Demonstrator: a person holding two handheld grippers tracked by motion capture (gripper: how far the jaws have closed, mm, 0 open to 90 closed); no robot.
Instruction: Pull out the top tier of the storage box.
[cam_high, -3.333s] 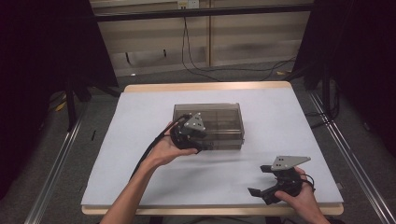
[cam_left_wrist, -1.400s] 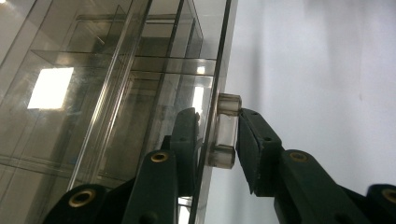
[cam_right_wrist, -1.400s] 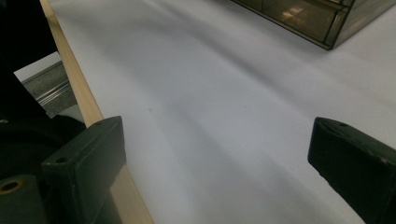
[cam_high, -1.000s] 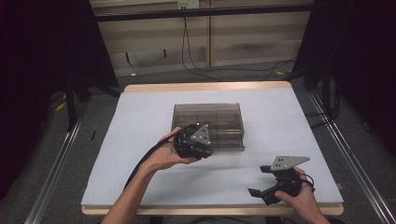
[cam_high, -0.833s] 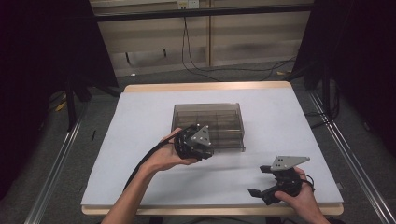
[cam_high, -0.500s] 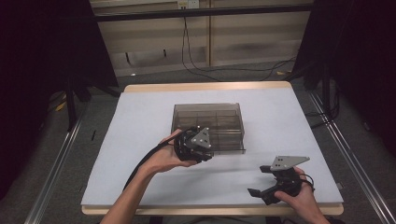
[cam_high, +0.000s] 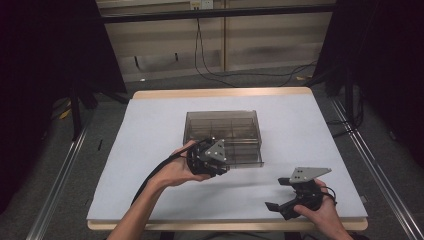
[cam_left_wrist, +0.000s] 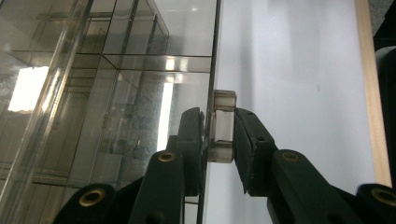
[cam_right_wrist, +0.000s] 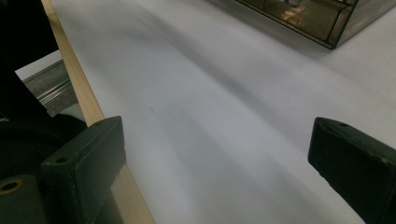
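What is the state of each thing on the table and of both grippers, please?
Clear box: upright on the table, its front panel pulled slightly out towards the person.
Clear handle: on the box's front edge, clamped between the jaws.
Left gripper: jaws have just been closing, pressing on the handle.
Right gripper: jaws wide open, nothing between them, over the white table.

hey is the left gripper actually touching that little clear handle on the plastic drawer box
Touching. In the left gripper view the left gripper has both black pads pressed against the clear handle of the drawer box, with no gap showing.

left gripper (cam_left_wrist: 219, 140) pulled nearer, drawer (cam_high: 235, 155) slid out
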